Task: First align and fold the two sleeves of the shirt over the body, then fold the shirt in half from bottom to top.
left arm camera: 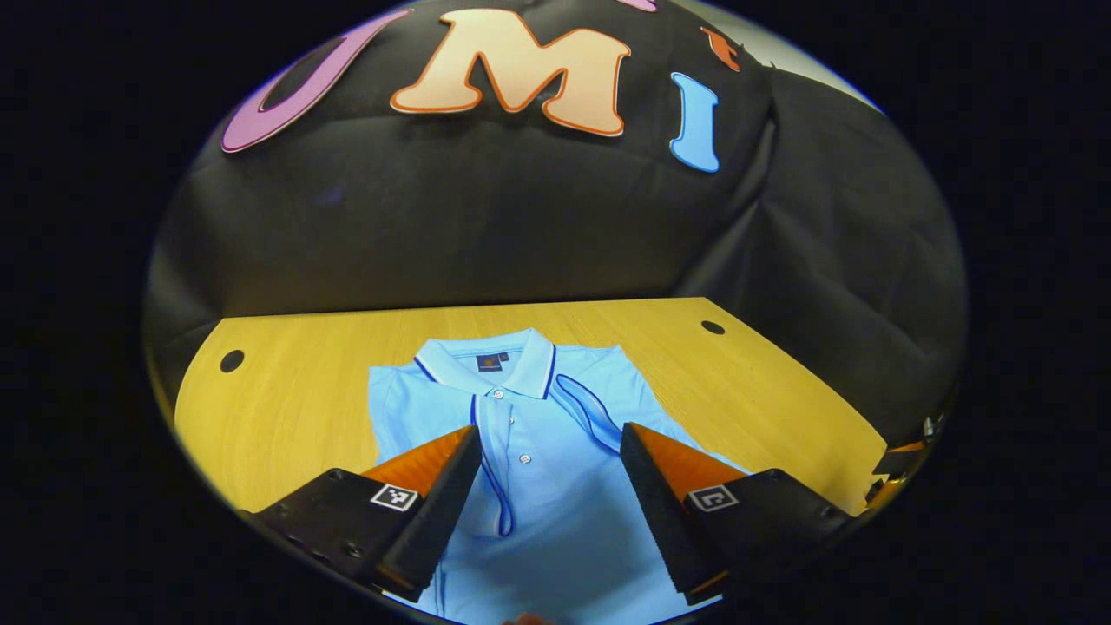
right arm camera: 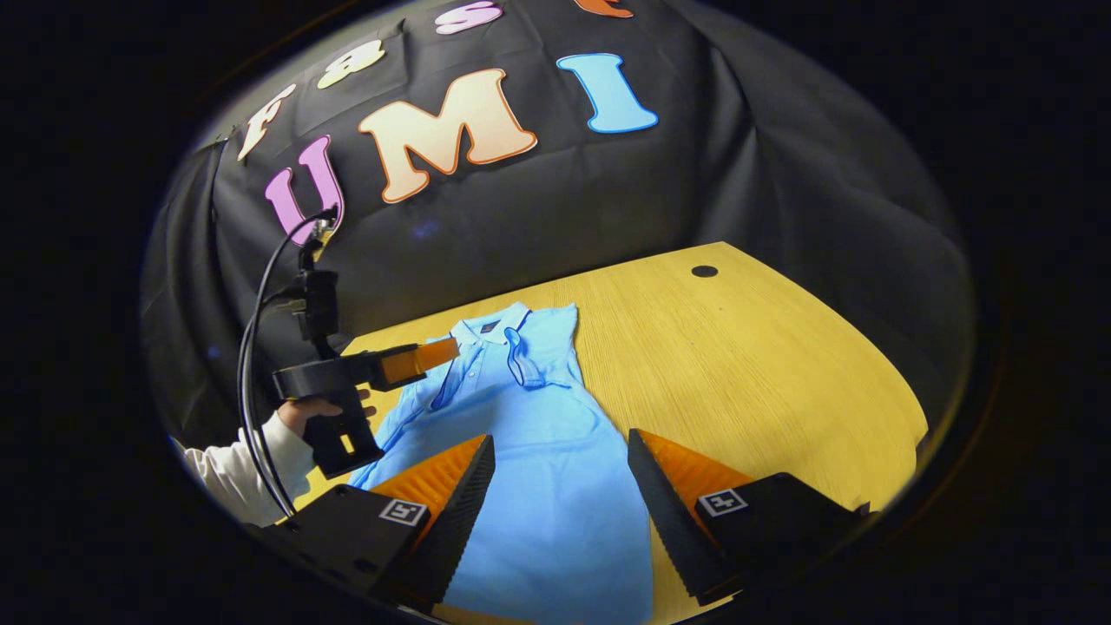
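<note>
My tabletop (right arm camera: 781,365) is wood-grained, with round cable holes near its far corners, and the black cloth wall (left arm camera: 486,217) of the booth closes it off behind. Nothing else sits on the wood that I can see, so nothing stands in my way.

The shirt (left arm camera: 538,434), a light blue polo, lies flat on the tabletop with its collar (left arm camera: 486,360) toward the far wall and its hem toward me. I judge that both sleeves are already folded in: the body reads as a narrow column with straight sides, and 1 sleeve cuff (left arm camera: 586,404) with dark piping lies on the chest just beside the placket. The other sleeve I cannot make out clearly, so I hold that half of the judgement loosely. What is left is the fold in half, hem up to collar, and the hem is below the edge of both views.

My left tongs (left arm camera: 551,486) hang spread wide over the chest, holding nothing. My right tongs (right arm camera: 560,499) are likewise spread and empty above the lower body. In the right gripper view I see my other hand (right arm camera: 299,412) in a white sleeve, carrying the left tongs near the shirt's shoulder.
</note>
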Motion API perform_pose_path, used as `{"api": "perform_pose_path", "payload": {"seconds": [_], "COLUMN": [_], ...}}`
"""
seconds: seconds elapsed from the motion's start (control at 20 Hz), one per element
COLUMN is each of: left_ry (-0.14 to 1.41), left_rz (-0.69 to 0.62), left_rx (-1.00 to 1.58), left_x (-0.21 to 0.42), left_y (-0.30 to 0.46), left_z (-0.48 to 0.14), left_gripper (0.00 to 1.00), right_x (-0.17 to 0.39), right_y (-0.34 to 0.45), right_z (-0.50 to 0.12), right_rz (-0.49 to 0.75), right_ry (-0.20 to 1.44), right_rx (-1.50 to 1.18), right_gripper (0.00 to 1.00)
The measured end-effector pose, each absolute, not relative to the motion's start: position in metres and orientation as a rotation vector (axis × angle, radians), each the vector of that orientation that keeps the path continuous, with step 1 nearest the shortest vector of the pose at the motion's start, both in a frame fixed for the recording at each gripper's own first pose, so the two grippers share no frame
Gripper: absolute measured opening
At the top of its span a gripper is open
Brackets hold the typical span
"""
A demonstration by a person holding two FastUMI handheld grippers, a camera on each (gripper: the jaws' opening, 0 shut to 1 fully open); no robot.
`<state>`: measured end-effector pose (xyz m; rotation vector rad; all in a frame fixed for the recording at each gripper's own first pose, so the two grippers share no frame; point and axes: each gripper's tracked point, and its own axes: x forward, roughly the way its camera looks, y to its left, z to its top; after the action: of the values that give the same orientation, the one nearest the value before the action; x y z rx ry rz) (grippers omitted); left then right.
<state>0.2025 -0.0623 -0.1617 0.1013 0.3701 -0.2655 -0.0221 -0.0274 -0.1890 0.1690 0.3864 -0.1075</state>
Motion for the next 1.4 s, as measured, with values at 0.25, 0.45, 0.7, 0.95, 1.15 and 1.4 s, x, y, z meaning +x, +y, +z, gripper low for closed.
{"api": "perform_pose_path", "payload": {"seconds": [0.25,0.45,0.7,0.95,1.15,1.4], "left_ry": [0.360,0.356,0.416,0.460,0.460,0.448], "left_rz": [-0.186,-0.100,0.038,0.153,0.206,0.202], "left_rx": [0.108,0.119,0.069,0.038,0.021,0.107], "left_x": [0.136,0.068,-0.031,-0.102,-0.121,-0.115], "left_y": [-0.023,0.008,0.024,0.040,0.055,0.056], "left_z": [-0.158,-0.169,-0.219,-0.262,-0.277,-0.284], "left_gripper": [0.96,0.96,0.96,0.96,0.96,0.94], "right_x": [-0.056,-0.085,-0.123,-0.151,-0.157,-0.154], "right_y": [-0.019,-0.014,-0.018,-0.021,-0.022,-0.016], "right_z": [-0.213,-0.239,-0.284,-0.317,-0.324,-0.328], "right_rz": [-0.096,-0.053,0.035,0.112,0.130,0.142], "right_ry": [0.408,0.442,0.515,0.555,0.523,0.493], "right_rx": [0.134,0.098,0.022,-0.040,-0.097,-0.179], "right_gripper": [0.97,0.97,0.97,0.97,0.98,0.98]}}
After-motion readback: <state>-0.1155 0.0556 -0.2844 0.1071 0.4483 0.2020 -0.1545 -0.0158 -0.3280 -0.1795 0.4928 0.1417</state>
